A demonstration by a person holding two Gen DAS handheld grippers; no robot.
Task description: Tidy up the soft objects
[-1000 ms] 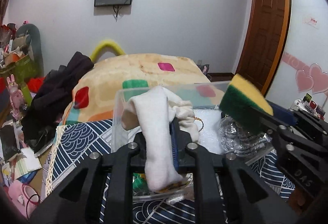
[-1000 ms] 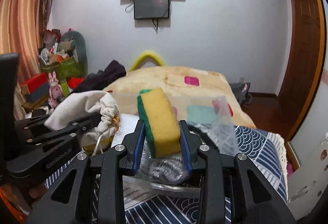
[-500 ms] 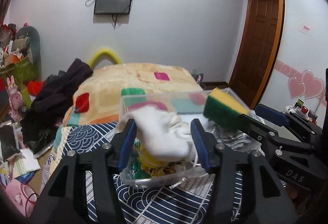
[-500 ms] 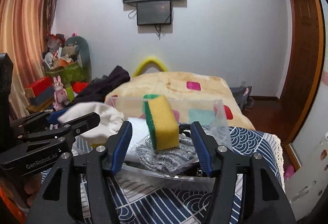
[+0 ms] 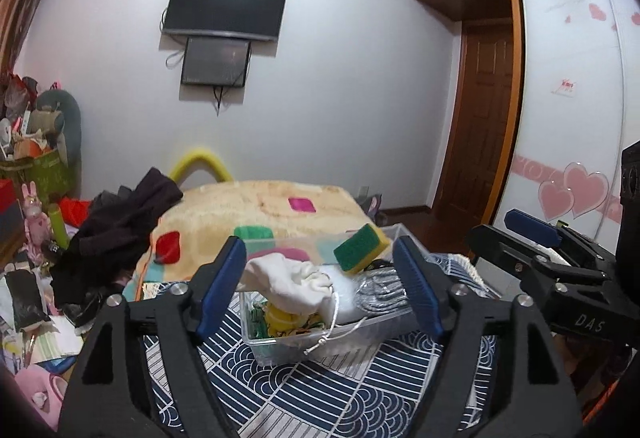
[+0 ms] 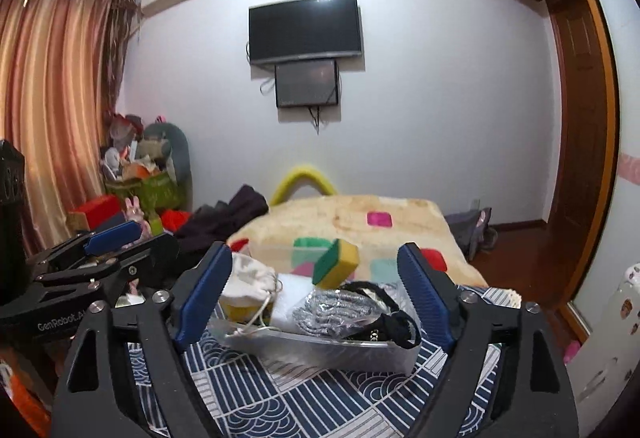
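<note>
Sponge rests in clear bin — both grippers gape.

Inventory — one clear bin on one patterned cloth. In the bin: one sponge, one white pouch, one silver mesh bundle, one black strap. Grippers — two: left gripper, right gripper.

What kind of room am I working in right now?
Most likely a bedroom. A bed with a patchwork blanket fills the middle, a television hangs on the far wall, and a sliding wardrobe door with pink hearts stands beside a wooden door.
</note>
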